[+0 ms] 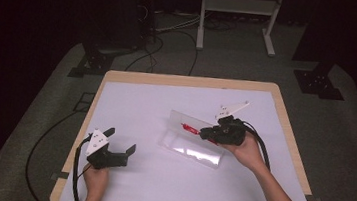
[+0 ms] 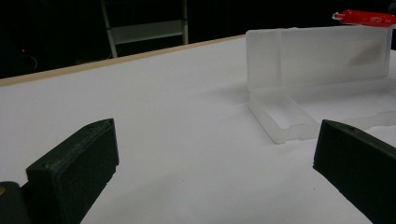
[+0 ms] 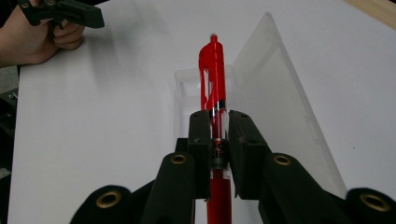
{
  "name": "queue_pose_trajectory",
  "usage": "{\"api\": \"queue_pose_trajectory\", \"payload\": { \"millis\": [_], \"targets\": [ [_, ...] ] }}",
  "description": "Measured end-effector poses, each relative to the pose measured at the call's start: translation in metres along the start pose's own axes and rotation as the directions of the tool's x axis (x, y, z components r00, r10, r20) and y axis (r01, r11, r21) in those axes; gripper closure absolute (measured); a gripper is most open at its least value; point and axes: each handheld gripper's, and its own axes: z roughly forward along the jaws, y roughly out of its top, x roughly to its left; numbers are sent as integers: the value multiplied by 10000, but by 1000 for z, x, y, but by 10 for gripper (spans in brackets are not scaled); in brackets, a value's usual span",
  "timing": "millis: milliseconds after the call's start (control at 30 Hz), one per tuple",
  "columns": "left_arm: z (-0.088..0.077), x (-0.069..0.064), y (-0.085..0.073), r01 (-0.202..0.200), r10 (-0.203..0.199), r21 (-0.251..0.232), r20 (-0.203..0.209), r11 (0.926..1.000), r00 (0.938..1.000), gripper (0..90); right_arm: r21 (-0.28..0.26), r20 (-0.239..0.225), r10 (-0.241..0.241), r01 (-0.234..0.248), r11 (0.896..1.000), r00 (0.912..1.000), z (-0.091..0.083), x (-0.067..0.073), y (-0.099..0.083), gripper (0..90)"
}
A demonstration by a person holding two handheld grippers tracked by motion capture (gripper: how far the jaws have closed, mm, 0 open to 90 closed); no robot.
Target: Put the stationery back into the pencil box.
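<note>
Red pen (image 3: 214, 88) clamped in right gripper (image 3: 218, 135) above open clear case (image 3: 275, 93).

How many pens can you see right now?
1. A red pen is clamped in the right gripper, held above the open clear case near the middle of the table. None lies in the visible part of the case tray.

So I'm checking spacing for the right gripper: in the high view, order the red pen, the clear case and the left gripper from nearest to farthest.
1. red pen: clamped in the right gripper.
2. clear case: open, directly below.
3. left gripper: far across, table's near-left.
</note>
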Motion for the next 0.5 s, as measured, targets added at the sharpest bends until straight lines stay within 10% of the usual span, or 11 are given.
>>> {"api": "queue_pose_trajectory", "payload": {
  "millis": [500],
  "targets": [
    [0,0,0,0,0,28,0,10000,10000,0,203,-97,50,-48,9998,9999,16,-5,-1,788]
  ]
}}
